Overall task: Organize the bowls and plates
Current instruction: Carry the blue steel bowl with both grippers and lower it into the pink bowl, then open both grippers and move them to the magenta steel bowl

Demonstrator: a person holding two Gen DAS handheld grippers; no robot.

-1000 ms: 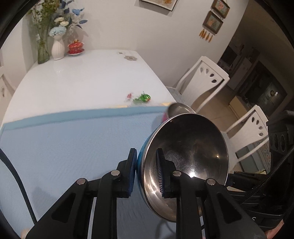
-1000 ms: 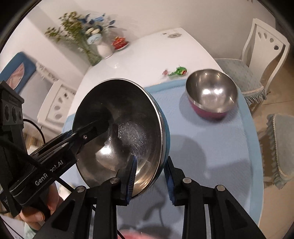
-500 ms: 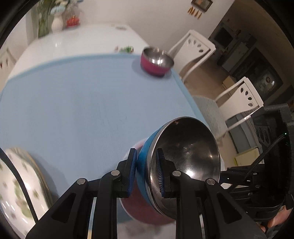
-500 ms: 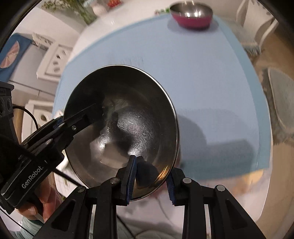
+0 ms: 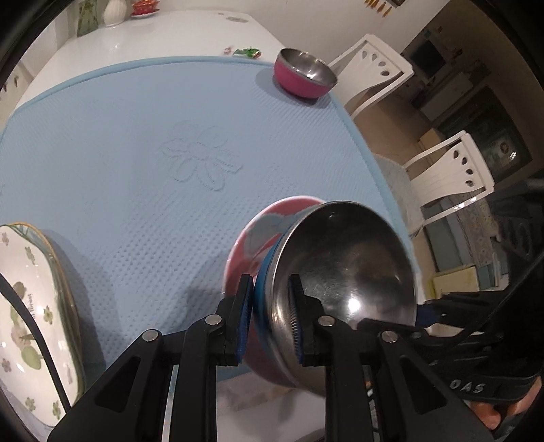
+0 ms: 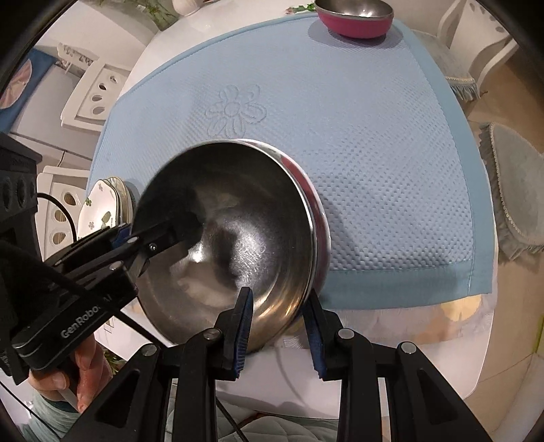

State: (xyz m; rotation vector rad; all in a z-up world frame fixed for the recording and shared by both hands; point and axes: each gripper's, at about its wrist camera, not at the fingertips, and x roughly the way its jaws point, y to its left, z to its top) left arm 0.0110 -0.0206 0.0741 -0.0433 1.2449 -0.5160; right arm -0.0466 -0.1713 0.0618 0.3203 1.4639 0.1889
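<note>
From the left wrist camera, a blue mat (image 5: 142,142) with a flower shape pressed into it covers the near part of a white table (image 5: 142,37). White chairs (image 5: 452,170) stand to the right of the table, and a white vase (image 5: 114,12) sits at the far end. A small pink bowl (image 5: 302,76) rests at the far right corner of the mat. A flowered plate (image 5: 27,306) shows at the left edge. The left gripper (image 5: 268,319) pinches the rim of a big steel bowl (image 5: 343,285) with a blue outside. The bowl is tipped on its side, with its open mouth facing right and toward the camera. Behind it is a pink bowl (image 5: 258,238), touching it or very close. From the right wrist camera, the same mat (image 6: 374,153) lies on the table, with the small pink bowl (image 6: 353,20) at the far edge. The big steel bowl (image 6: 238,238) is above the near edge of the mat, its mouth tipped toward the camera and left. The right gripper (image 6: 278,326) has one finger inside the rim and one outside, gripping it. The left gripper (image 6: 146,241) holds the rim on the left side. Plates (image 6: 98,207) stand behind it.
</note>
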